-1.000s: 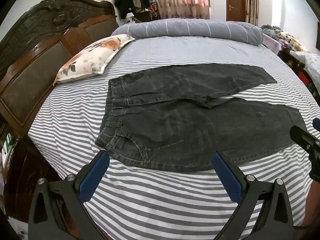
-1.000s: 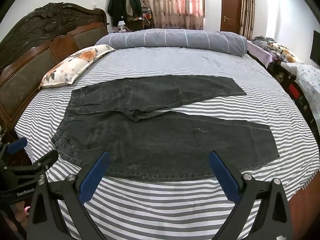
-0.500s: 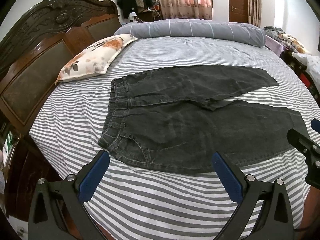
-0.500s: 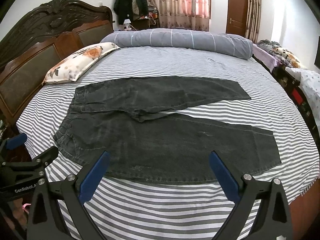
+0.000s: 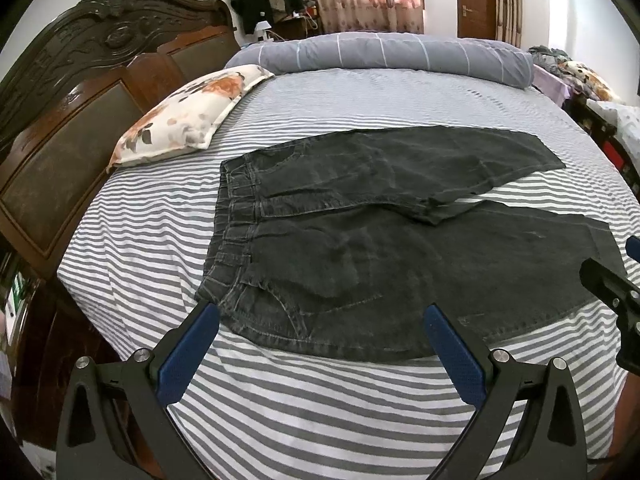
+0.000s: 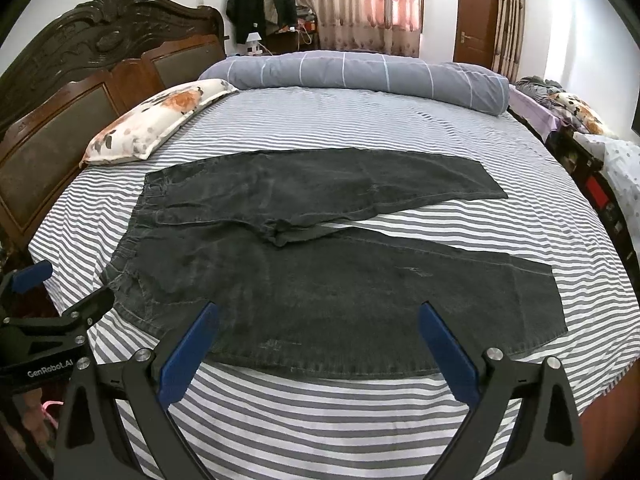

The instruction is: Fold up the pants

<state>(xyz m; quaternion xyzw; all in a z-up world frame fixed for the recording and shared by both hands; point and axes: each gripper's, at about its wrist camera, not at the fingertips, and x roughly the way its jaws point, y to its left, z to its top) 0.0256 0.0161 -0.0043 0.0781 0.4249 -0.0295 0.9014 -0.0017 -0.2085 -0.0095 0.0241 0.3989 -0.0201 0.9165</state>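
Black pants lie flat on striped bed, both grippers spread.

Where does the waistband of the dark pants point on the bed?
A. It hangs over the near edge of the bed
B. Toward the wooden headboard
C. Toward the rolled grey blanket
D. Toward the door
B: the waistband of the pants lies at the side nearest the wooden headboard, and the legs run away from it.
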